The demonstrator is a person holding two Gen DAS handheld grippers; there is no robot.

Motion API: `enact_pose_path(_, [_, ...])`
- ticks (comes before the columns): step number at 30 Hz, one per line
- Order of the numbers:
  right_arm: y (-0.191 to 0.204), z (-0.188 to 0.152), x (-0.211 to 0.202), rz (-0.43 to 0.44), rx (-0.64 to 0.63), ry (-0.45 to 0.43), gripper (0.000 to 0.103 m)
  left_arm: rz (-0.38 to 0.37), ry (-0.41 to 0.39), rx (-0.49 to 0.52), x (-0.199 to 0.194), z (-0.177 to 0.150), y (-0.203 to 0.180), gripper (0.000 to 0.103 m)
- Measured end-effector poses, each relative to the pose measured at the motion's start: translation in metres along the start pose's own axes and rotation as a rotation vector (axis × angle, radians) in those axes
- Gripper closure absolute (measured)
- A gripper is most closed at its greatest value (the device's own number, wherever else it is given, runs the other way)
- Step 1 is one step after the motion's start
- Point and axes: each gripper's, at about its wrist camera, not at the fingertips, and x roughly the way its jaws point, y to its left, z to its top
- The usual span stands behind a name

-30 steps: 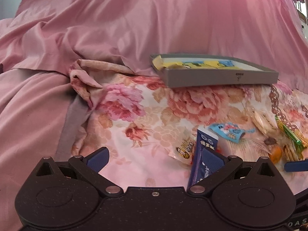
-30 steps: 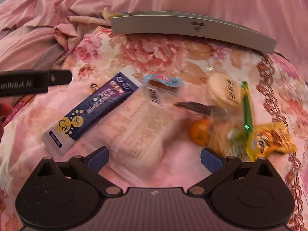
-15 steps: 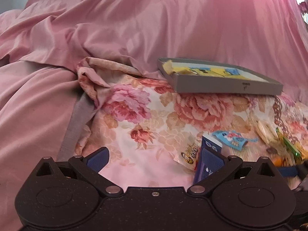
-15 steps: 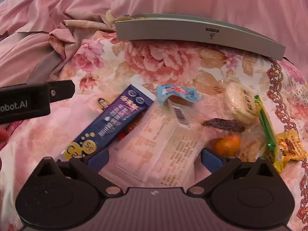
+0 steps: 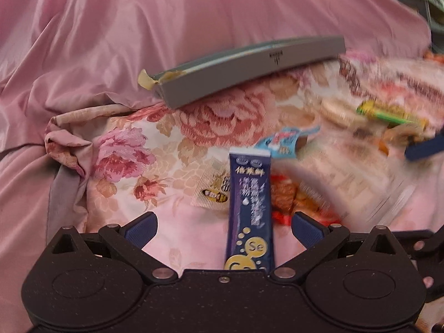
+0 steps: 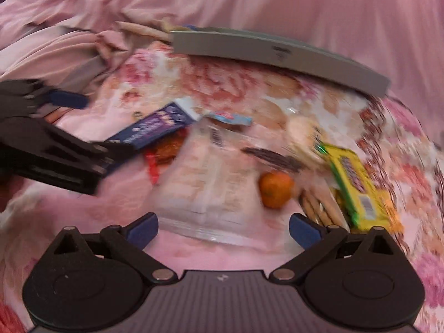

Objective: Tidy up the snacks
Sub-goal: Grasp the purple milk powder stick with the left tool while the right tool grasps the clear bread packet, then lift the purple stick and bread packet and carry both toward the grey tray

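Blue packet (image 5: 249, 208) lies flat on the floral cloth (image 5: 194, 127), pointing lengthwise between my left gripper (image 5: 223, 226) fingers. Left fingers spread wide, neither pad touching the packet. In the right view the same packet (image 6: 155, 127) sits left of the pile, with the left gripper (image 6: 72, 127) over its near end.

Right gripper (image 6: 223, 229) is spread too, nothing between the fingers, hanging just short of a clear bag (image 6: 205, 186) with printed text. Red wrapper (image 6: 163, 152) is tucked under the bag's left edge, beside the packet. Small orange (image 6: 276, 190) just right of the bag; yellow-green pack (image 6: 358, 188) and pale sticks (image 6: 319, 205) further right.

Grey tray (image 5: 249, 69) sits at the far edge of the cloth, well apart from the pile. Contents not visible from this angle. Right view is motion-blurred.
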Motion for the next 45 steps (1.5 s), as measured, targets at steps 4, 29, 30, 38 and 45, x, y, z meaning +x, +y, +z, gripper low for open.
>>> enact_pose_path(4, [0.010,0.004,0.004,-0.005,-0.027,-0.018,0.001,0.038,0.028,0.046,0.009,-0.003,-0.001,0.004])
enact_pose_path(29, [-0.017,0.000,-0.007,0.108,0.080,-0.021,0.021,-0.151,0.165,-0.179,-0.002,0.001,0.009,0.065])
enact_pose_path(30, [-0.020,-0.001,-0.010,0.115,0.077,-0.020,0.022,-0.168,0.188,-0.227,-0.005,0.001,0.011,0.065])
enact_pose_path(38, [-0.024,-0.002,-0.026,0.103,0.060,-0.028,0.011,-0.171,0.227,-0.270,-0.012,-0.003,0.007,0.043])
enact_pose_path(45, [0.003,0.005,-0.002,0.001,-0.018,0.001,0.008,-0.131,0.137,-0.102,-0.008,0.003,-0.003,0.032])
